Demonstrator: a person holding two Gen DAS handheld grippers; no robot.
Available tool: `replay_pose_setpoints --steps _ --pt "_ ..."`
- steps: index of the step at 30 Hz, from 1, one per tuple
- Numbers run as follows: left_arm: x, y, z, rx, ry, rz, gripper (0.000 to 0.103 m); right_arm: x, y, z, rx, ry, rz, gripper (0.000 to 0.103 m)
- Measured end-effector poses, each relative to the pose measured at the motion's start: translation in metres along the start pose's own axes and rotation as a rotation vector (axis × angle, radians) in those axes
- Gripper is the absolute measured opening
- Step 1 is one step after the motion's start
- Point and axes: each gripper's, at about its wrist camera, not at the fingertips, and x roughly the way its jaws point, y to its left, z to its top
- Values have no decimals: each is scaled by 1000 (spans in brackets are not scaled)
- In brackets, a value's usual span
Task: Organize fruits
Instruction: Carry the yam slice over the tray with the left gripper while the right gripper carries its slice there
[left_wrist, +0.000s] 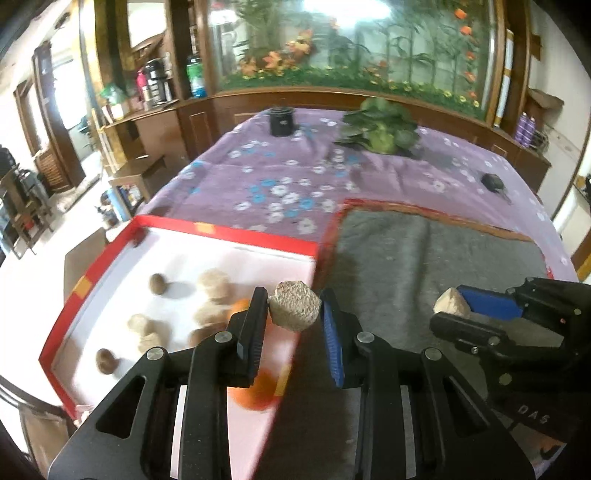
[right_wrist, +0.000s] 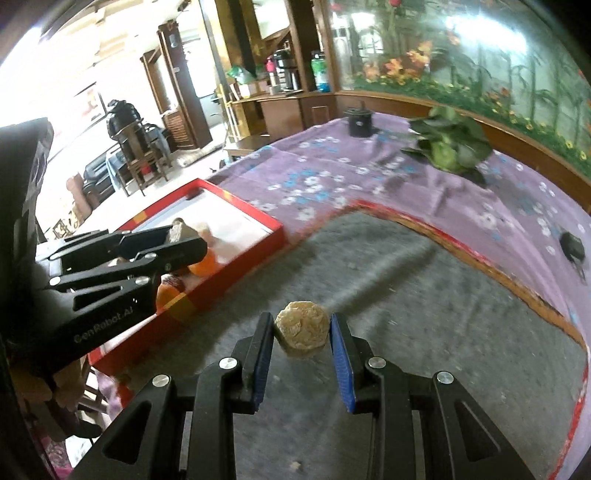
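Over red tray (left_wrist: 92, 280) edge, 9 o'clock of grey mat (left_wrist: 424, 258): left gripper (left_wrist: 294, 310) clamped on beige chunk (left_wrist: 294, 308), right gripper (right_wrist: 301, 330) clamped on pale chunk (right_wrist: 301, 328).

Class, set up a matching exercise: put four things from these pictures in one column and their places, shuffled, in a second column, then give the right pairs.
Things
1. orange
2. black cup
3. leafy plant
4. beige chunk

Places
A. between the right gripper fingers
B. inside the red box
C. far end of the purple cloth, left side
D. far end of the purple cloth, right of the cup

Pairs: 1-B, 2-C, 3-D, 4-A
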Motion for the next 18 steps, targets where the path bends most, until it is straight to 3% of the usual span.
replay_pose_setpoints --steps 11,18 --pt "-3 65 -18 -77 -5 110 28 20 53 19 -104 26 41 30" --pt "0 98 -30 -141 25 126 28 31 73 28 -130 42 63 30"
